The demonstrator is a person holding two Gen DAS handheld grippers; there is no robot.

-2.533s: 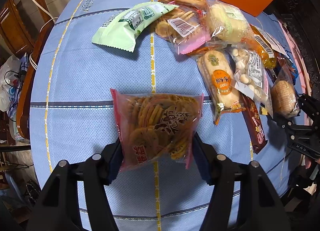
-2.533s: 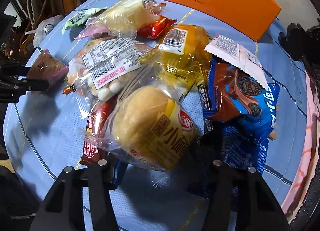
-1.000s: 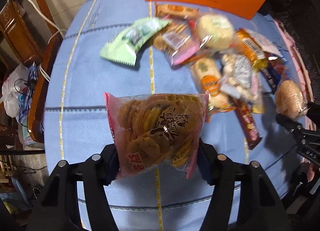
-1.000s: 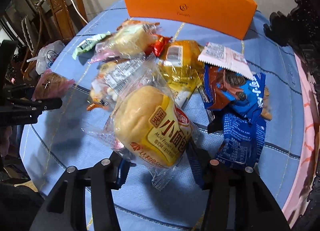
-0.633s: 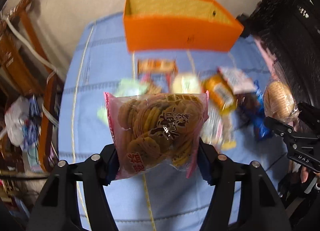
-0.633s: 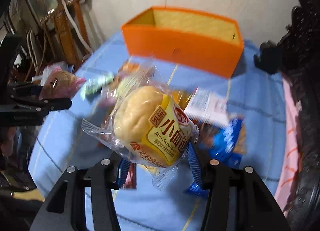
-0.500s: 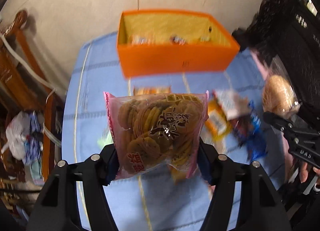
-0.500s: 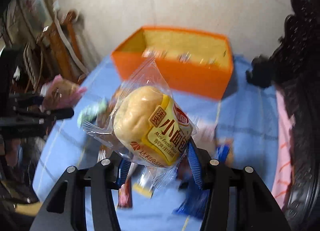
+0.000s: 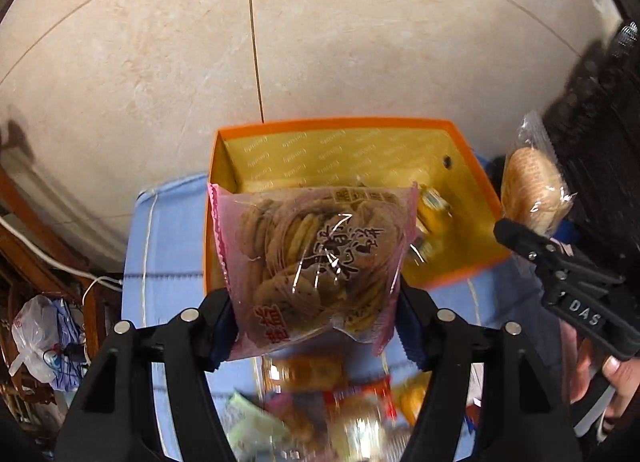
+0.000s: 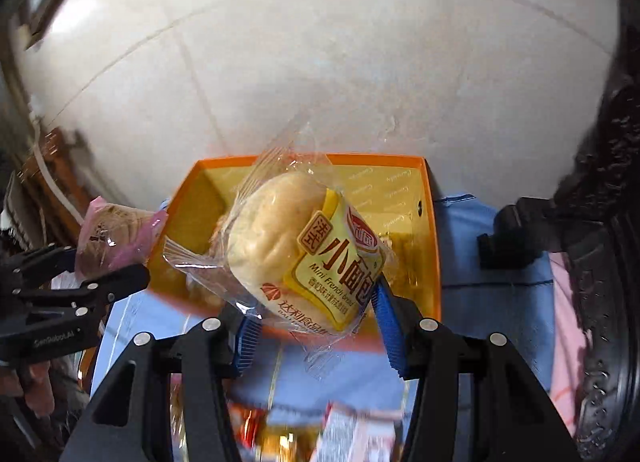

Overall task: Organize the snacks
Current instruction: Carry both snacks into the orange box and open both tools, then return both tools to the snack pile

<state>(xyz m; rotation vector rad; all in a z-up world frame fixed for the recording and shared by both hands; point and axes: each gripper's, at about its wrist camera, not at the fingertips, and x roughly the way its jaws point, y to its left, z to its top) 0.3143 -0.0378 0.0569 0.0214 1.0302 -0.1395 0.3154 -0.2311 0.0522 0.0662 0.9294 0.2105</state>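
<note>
My left gripper (image 9: 316, 326) is shut on a pink bag of round crackers (image 9: 316, 262) and holds it in the air in front of the open orange box (image 9: 452, 262). My right gripper (image 10: 316, 326) is shut on a wrapped mini French bread (image 10: 304, 250) and holds it above the near edge of the same orange box (image 10: 434, 230). The bread (image 9: 532, 194) and right gripper also show at the right of the left wrist view. The cracker bag (image 10: 116, 238) shows at the left of the right wrist view. A few small snacks (image 9: 432, 202) lie inside the box.
The box stands at the far end of the blue tablecloth (image 9: 168, 246), against a pale tiled wall (image 9: 320, 42). Loose snack packets (image 9: 320, 414) lie blurred on the cloth below the grippers. Wooden chairs (image 9: 36, 246) stand at the left, dark carved furniture (image 10: 600, 190) at the right.
Both grippers have risen from the table and moved forward toward the orange box, each carrying its packet. The box's inside now shows; the snack pile has dropped to the bottom of both views.
</note>
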